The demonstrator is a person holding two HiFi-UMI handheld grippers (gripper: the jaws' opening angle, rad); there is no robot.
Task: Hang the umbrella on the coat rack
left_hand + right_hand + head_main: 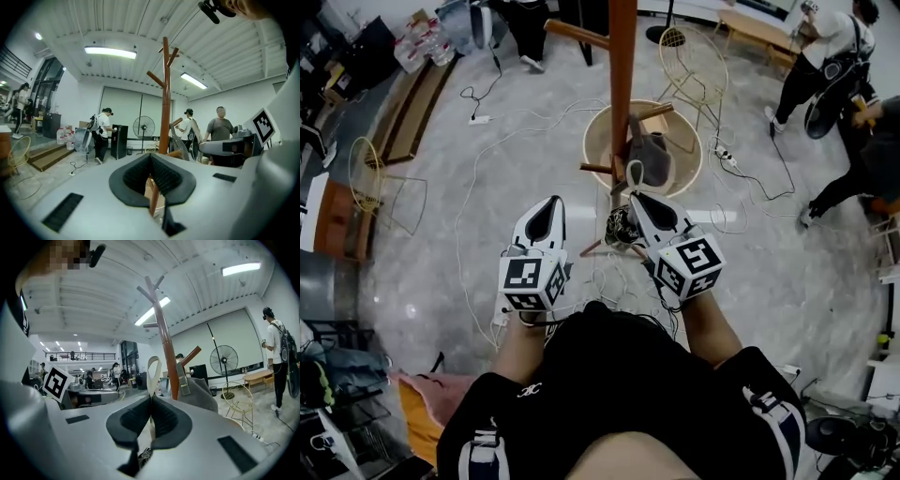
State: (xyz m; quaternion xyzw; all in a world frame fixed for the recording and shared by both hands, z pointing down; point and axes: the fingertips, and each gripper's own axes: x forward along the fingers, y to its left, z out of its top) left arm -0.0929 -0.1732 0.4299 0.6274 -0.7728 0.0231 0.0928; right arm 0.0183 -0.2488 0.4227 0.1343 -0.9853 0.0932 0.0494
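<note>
The right gripper (636, 195) is closed on the cream strap loop (633, 174) of the umbrella (623, 225). The umbrella is folded, dark and patterned, and it hangs under that gripper, off the floor (487, 216). In the right gripper view the 2 jaws of the right gripper (151, 397) meet on the strap. The strap loop (153, 371) stands upright above them, and a bit of the umbrella (143, 455) shows through the gap below.

The loop is just beside the brown pole of the coat rack (168, 352), on its left, and stands free of the pegs. A grey bag (201, 390) hangs from a peg on the other side of the pole. From the head view the coat rack (622, 56) rises straight ahead of both grippers, with the grey bag (652, 157) against it.

The left gripper (554, 200) is held level beside the right one, apart from the rack. Its jaws are closed with nothing between them (150, 154), and the coat rack (164, 108) stands beyond.
</note>
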